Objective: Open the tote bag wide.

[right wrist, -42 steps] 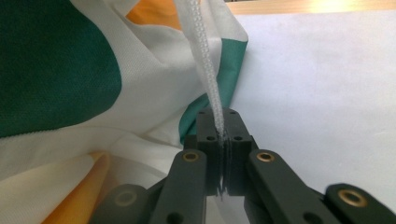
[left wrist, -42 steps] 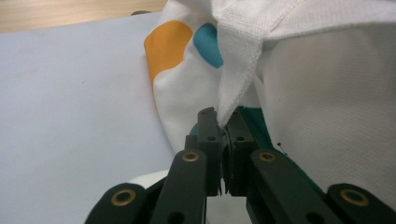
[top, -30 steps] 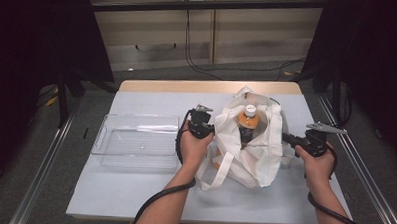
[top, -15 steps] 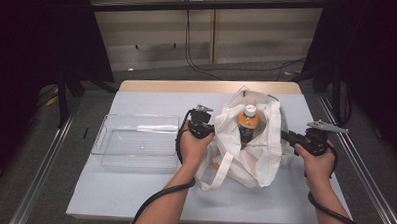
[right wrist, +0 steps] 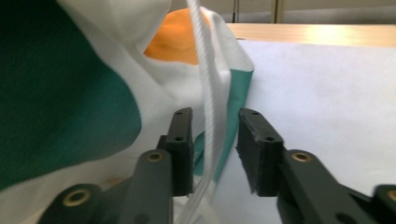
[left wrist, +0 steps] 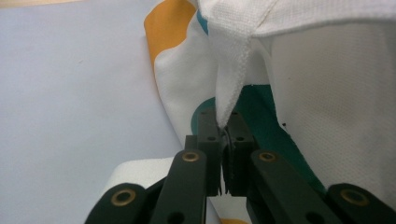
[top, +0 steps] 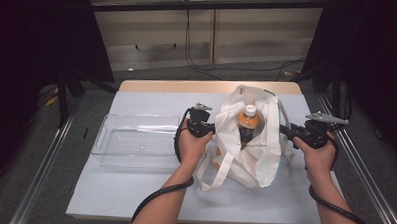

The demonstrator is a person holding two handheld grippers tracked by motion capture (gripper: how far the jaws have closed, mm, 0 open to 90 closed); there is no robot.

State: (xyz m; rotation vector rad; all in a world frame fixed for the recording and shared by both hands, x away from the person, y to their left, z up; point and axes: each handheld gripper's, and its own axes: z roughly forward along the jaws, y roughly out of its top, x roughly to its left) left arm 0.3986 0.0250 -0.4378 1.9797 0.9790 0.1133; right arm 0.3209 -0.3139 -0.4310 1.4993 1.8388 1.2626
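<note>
Both tongs at bag point(top: 255, 144): left point(left wrist: 224, 140) clamps strap; right point(right wrist: 214, 149) just opening (strap point(right wrist: 208, 116) between).

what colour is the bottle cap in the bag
White, on an orange bottle standing in the white bag; clearest in the high view.

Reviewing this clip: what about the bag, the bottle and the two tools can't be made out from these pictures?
- Bottle: high view, the white bag wraps its lower body, so whether it rests on the bag's bottom is hidden.
- Left tool: left gripper view, shut on a fold of the bag; which part it is gets cut off by the top edge.
- Right tool: jaws have just been opening around a white strap; its lower end runs off the bottom edge.
- Clear tray: too faint to see contents.
</note>
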